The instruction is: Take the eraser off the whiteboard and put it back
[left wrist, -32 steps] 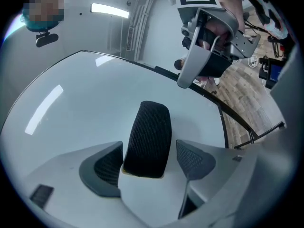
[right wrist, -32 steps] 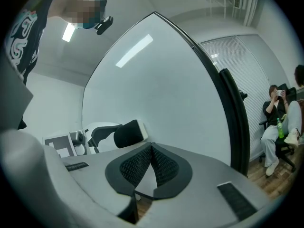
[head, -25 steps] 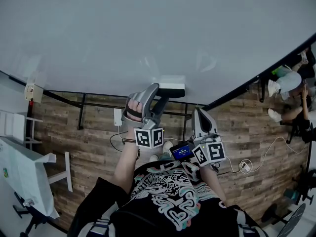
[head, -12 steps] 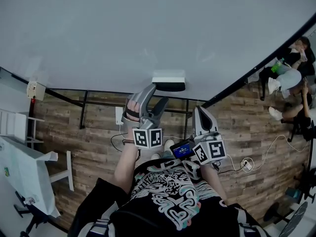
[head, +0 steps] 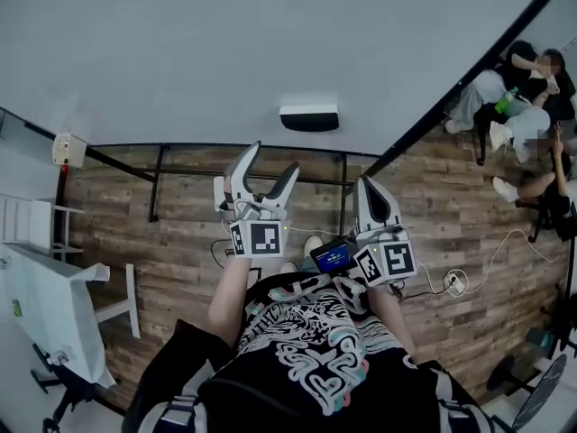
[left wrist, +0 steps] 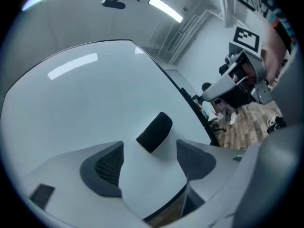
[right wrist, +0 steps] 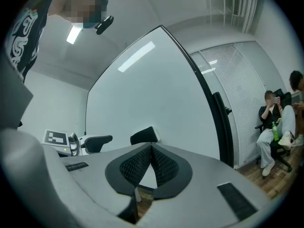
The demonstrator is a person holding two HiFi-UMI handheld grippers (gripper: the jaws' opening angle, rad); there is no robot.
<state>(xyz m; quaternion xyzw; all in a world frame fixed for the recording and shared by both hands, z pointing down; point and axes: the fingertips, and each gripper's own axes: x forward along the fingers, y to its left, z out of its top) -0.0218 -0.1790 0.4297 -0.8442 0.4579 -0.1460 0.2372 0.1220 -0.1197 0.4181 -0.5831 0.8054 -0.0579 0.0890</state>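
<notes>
Eraser (head: pixel 309 117): black, stuck on the whiteboard (head: pixel 270 43) near its lower edge, touched by neither tool. Left hand-held gripper (head: pixel 273 159) points at it from just short of the board. Its jaws are wide apart and have just been closing a little, with nothing between the pads. Right hand-held gripper (head: pixel 365 186) is beside the left, jaws pressed together, empty. Wood-plank floor (head: pixel 162 242) below.
</notes>
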